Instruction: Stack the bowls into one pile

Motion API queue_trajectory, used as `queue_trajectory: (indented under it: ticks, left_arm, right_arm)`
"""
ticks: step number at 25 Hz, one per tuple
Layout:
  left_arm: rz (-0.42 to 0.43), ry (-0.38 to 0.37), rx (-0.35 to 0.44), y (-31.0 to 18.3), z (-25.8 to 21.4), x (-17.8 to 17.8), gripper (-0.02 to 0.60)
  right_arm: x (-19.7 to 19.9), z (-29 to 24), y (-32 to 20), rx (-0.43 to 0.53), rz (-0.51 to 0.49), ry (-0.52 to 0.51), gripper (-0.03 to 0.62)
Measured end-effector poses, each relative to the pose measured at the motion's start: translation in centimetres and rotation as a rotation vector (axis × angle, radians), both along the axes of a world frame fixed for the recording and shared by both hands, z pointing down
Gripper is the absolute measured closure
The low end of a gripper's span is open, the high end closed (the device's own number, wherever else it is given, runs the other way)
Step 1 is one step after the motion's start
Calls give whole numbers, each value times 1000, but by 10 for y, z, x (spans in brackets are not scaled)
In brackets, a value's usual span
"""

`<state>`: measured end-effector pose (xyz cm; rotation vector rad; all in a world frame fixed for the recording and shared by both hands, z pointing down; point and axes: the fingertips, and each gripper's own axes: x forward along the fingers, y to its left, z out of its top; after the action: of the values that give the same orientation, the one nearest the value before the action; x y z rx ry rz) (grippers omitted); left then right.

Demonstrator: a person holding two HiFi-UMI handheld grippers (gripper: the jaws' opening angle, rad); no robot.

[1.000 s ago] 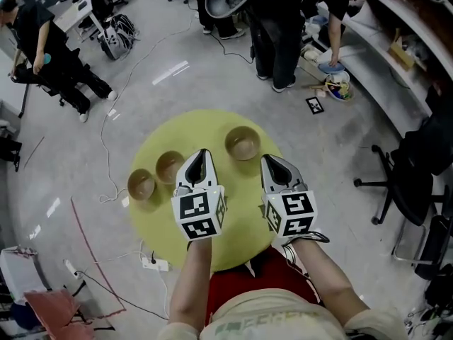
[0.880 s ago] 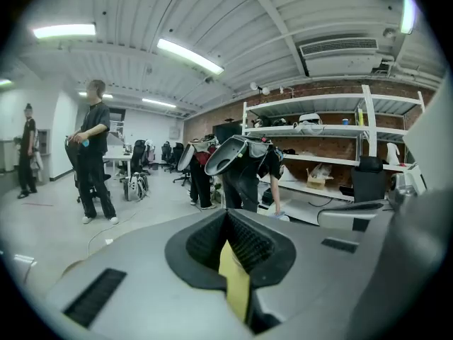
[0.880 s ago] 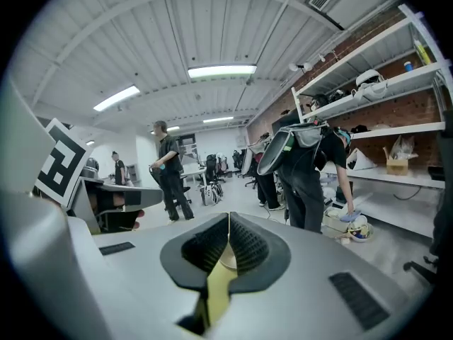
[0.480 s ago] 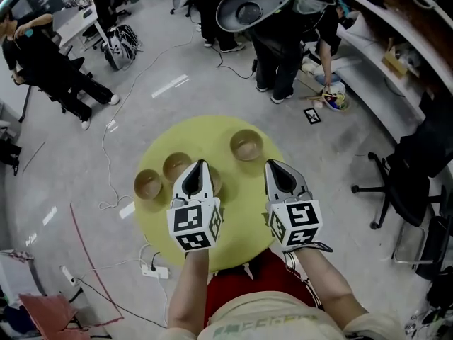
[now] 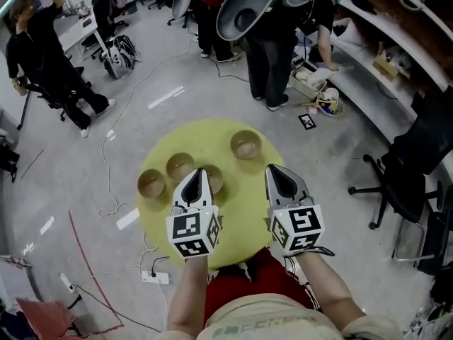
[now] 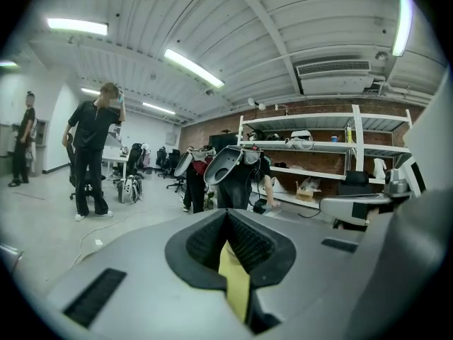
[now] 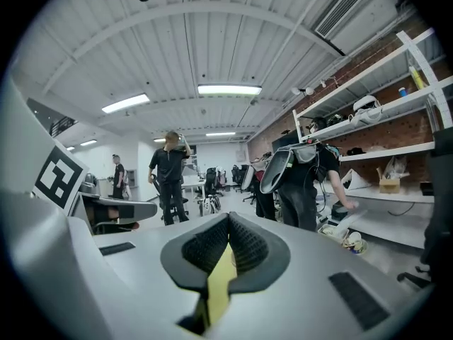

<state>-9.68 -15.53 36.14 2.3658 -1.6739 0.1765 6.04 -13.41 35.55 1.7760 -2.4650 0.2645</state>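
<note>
Several brown bowls stand apart on the round yellow table (image 5: 233, 222): one at the left edge (image 5: 151, 184), one behind it (image 5: 180, 166), one in the middle (image 5: 214, 178) and one at the far side (image 5: 246, 144). My left gripper (image 5: 199, 173) (image 6: 226, 214) is shut and empty, with its tip over the near rim of the middle bowl. My right gripper (image 5: 274, 168) (image 7: 228, 218) is also shut and empty, hanging over bare table to the right of the bowls. Both gripper views look out level over the room and show no bowl.
The table stands on a grey floor with cables and a power strip (image 5: 157, 278) at its left. A black office chair (image 5: 403, 183) is at the right, next to shelves (image 5: 368, 55). People stand beyond the table (image 5: 272, 55) and at the far left (image 5: 42, 55).
Both grippers have drawn back a little toward me. The middle bowl, hidden under the left gripper a second ago, now shows beside its tip.
</note>
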Motion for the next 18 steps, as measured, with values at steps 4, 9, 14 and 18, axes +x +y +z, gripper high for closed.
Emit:
queue_trajectory:
  ticks: [4,9,14,18]
  left_arm:
    - [11,3,13,18,-5,-7,560]
    - [32,9,28,39,-11,-13,560]
    - [41,2,40,58,-11,-15,560]
    - [58,-12,56,73,-13,-21,560]
  right_arm:
    - [-9,-7,18,24,2,5,559]
    - [-16,-14,39,39,10,8,559]
    - [-15,-16,57,47,25,7,559]
    - [-23,-15,73,57,30,8,559]
